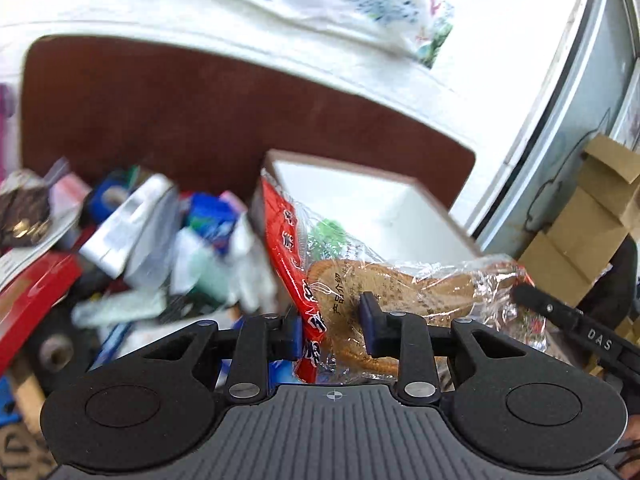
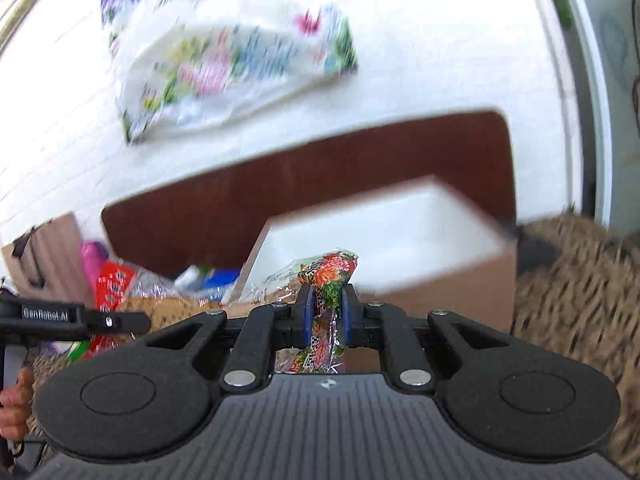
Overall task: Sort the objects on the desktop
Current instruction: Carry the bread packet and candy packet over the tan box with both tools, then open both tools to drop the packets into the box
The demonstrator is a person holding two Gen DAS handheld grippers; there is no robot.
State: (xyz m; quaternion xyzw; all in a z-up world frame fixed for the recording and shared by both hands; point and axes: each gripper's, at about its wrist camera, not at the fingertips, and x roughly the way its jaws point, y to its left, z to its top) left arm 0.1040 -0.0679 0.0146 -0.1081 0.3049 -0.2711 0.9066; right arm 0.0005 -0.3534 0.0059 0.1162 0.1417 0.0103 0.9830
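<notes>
Right gripper (image 2: 327, 314), black with blue pads: jaws clamped on the flower-printed sealed end of a clear plastic snack bag (image 2: 330, 276) holding brown round biscuits; bag runs off to the near left. Left gripper (image 2: 120, 322), black arm: reaches in from the left edge beside the bag. Open cardboard box with white interior (image 2: 400, 236): just beyond the bag. Dark red-brown tabletop (image 2: 280, 184): under the box. Flowered white plastic bag (image 2: 224, 64): far, on a white surface. Mixed clutter (image 2: 120, 276): left, blurred.
</notes>
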